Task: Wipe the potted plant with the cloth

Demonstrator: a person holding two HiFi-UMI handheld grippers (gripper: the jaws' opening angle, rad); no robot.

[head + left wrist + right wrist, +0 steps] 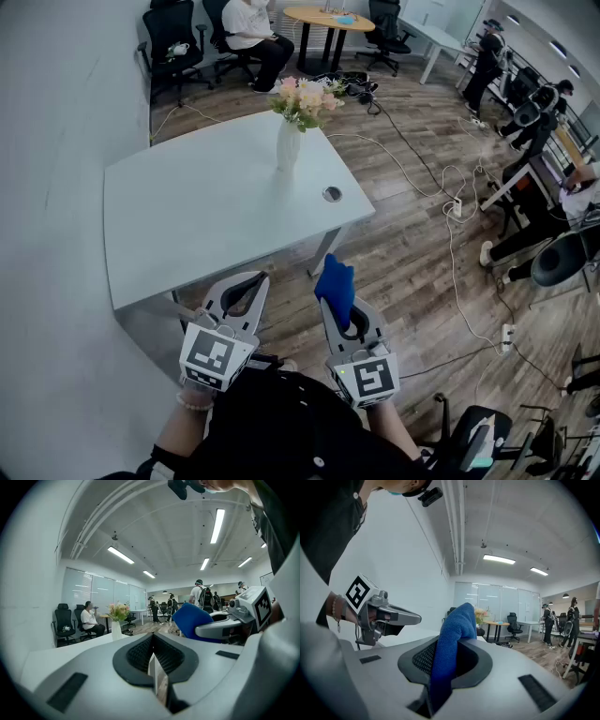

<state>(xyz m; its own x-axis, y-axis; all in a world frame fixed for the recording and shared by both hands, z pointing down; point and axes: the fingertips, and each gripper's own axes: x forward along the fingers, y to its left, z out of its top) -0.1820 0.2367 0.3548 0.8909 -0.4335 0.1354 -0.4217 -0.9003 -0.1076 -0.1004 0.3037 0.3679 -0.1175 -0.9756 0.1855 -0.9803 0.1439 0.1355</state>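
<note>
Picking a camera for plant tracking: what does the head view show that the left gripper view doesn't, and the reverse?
Head view only: the cable grommet in the white table and a power strip on the wood floor.

Left gripper view only: the ceiling light strips, and the left gripper seen end-on, its fingers shut with nothing between them.

Both: the vase of flowers standing on the table, the blue cloth pinched in the right gripper, and a seated person in the background.

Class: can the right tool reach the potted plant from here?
Probably not yet: the potted plant stands across the table, beyond the right tool and its cloth; nothing blocks the way.
</note>
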